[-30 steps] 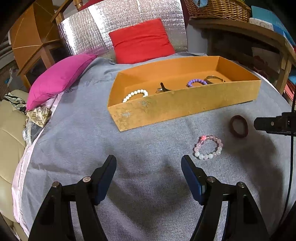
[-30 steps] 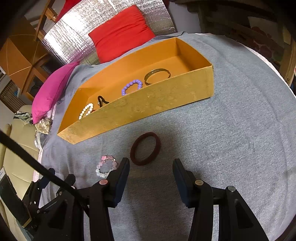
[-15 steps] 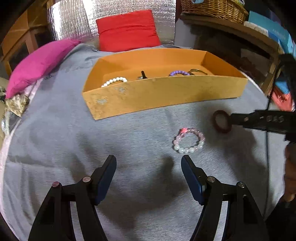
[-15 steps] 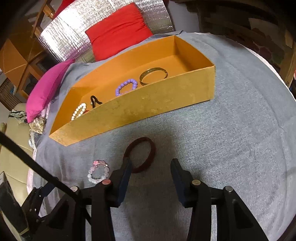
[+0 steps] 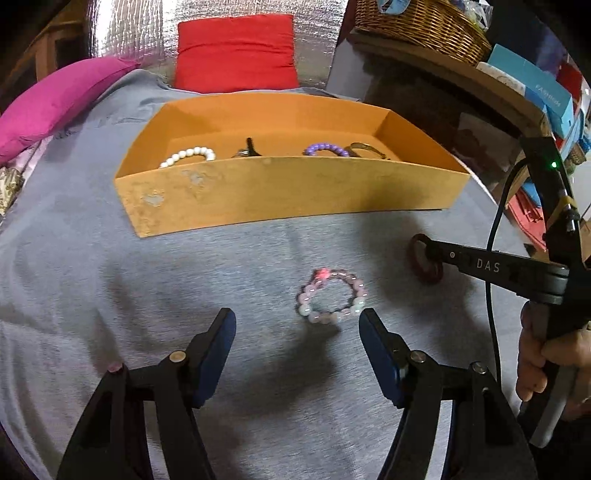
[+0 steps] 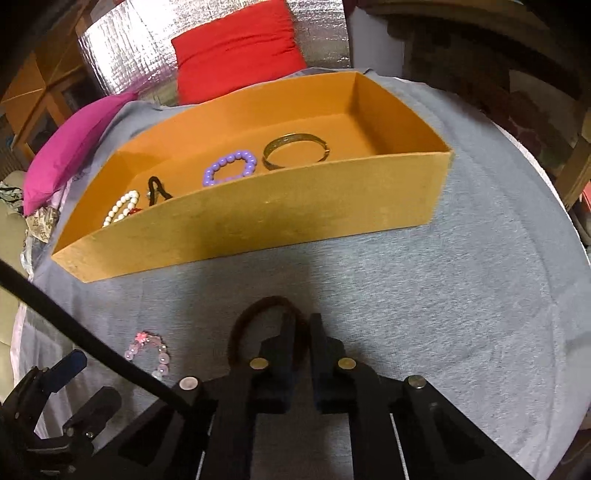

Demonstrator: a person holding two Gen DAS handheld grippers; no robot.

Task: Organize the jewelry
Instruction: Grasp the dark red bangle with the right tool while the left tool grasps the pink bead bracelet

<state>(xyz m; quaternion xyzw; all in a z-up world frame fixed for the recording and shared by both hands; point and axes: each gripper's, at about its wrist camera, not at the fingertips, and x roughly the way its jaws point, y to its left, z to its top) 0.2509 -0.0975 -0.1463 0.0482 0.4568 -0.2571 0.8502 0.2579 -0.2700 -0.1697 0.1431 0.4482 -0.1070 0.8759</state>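
Gold bangle (image 6: 295,151) whole only from right wrist.

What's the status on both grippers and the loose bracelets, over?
Right gripper jaws just closed on the dark red band, band between them. Left gripper open, hovering by the pink bead bracelet on the cloth. Orange box ahead, path clear.

A lived-in home room. Behind the grey cloth-covered table (image 5: 92,280) lie a red fabric cushion (image 5: 236,51) and a magenta fabric cushion (image 5: 55,99). To the table's right, a wooden shelf (image 5: 443,74) carries a woven wicker basket (image 5: 424,26).
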